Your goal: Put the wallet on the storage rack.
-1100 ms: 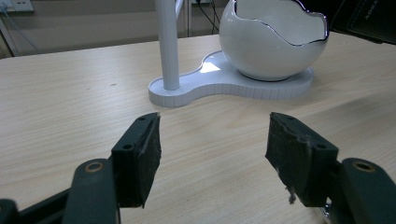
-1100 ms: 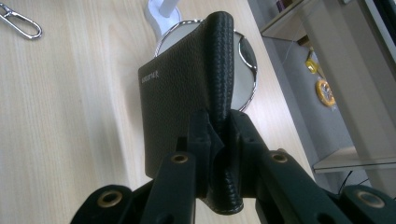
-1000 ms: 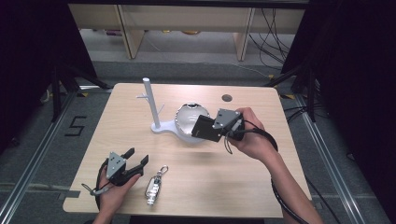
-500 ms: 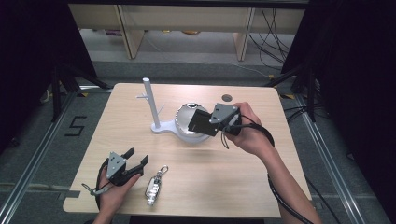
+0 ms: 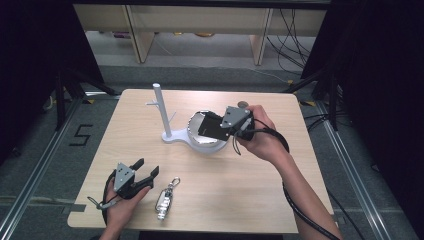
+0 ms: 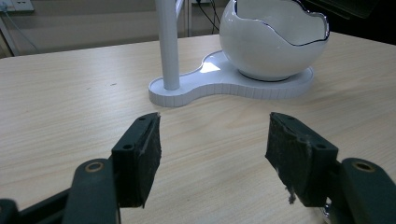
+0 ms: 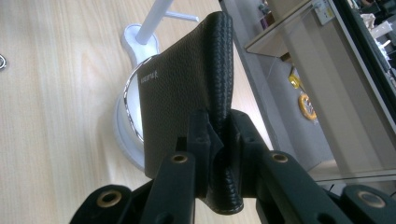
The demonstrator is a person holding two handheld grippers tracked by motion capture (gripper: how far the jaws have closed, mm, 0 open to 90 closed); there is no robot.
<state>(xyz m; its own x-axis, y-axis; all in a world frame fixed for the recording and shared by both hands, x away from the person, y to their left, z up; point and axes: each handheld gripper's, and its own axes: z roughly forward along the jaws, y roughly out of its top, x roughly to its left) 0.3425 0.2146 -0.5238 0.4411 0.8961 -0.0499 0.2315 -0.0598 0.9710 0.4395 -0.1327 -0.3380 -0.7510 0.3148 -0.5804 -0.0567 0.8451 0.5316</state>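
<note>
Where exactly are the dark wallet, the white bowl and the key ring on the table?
wallet (image 7: pixel 187 93), right gripper view, on its pebbled leather face.
white bowl (image 6: pixel 271 51), left gripper view, on its rounded outer wall.
key ring (image 5: pixel 165 201), high view, on its metal body near the table's front edge.

Lab / test bay for recording handling work. Evidence: light wood-grain table (image 5: pixel 240 200) standing alone on grey floor, boxed in by black curtains (image 5: pixel 30 60) L and R; metal floor rails (image 5: pixel 45 160) w/ a "5" floor mark (image 5: pixel 81 135) beside table; tripod legs (image 5: pixel 62 92) at table corners; loose cables (image 5: pixel 292 22) by pale shelving (image 5: pixel 195 20) at back wall; wall socket (image 6: pixel 16 4) behind the table.
</note>
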